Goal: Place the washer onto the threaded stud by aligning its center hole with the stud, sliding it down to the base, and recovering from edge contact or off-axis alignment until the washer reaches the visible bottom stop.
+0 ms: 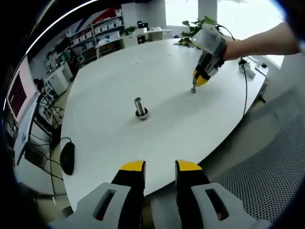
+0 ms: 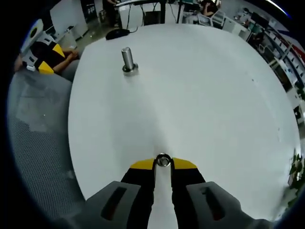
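1. Right gripper: in the right gripper view I log its yellow-tipped jaws drawn close together, pinching the washer between their tips. In the left gripper view I see it across the table, held by a person's hand, tips pointing down at the tabletop
2. Washer: small metal ring, centre hole visible, clamped at the very tips of the right gripper. In the left gripper view it appears as a small grey piece at or just above the table surface; I cannot tell whether it touches
3. Threaded stud: upright metal post on a round base, standing alone on the table, well apart from the washer. In the right gripper view I find it far ahead of the jaws, toward the table's far-left edge
4. Left gripper: jaws parted by a narrow gap, nothing between them, held off the near edge of the table. In the right gripper view I note it beyond the table's edge, past the stud
5. Table: large white rounded top, bare around the stud
6. Computer mouse: black, lying at the table's edge, left of the left gripper's jaws
7. Plant: green leaves at the far side of the table, behind the right gripper
8. Cable: thin dark line running across the table's right part
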`<action>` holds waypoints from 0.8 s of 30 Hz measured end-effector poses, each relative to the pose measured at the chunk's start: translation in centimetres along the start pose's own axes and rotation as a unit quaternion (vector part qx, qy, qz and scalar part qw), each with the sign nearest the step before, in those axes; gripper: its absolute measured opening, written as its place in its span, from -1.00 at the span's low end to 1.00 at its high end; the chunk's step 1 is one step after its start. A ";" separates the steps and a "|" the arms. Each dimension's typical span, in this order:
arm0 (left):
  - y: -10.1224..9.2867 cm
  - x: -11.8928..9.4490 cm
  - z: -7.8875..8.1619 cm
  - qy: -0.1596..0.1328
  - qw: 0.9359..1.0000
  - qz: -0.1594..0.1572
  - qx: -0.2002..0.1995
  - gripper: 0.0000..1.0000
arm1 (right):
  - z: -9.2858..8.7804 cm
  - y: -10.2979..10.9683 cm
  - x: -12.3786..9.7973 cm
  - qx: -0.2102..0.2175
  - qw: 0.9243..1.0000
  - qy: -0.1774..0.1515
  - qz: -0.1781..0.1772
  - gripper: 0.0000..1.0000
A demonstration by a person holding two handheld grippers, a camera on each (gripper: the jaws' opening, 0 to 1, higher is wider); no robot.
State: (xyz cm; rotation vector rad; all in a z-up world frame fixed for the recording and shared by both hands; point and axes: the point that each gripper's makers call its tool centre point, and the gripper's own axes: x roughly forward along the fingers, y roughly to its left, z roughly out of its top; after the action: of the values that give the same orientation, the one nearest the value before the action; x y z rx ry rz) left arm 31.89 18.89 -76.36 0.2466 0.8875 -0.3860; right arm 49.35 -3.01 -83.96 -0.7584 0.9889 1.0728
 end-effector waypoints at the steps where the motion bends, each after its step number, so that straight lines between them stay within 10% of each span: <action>1: 0.0 0.0 0.0 -0.001 1.000 0.000 0.000 -0.55 | 0.0 0.0 0.1 0.000 1.000 0.001 0.001 -0.72; 24: 0.0 0.0 0.0 -0.001 1.000 -0.002 0.001 -0.55 | -0.7 0.2 1.4 -0.003 1.000 0.019 -0.002 -0.72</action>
State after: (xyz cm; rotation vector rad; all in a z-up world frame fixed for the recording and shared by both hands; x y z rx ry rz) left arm 31.88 18.87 -76.38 0.2457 0.8853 -0.3904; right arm 49.22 -3.05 -85.49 -0.7887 1.0163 1.0614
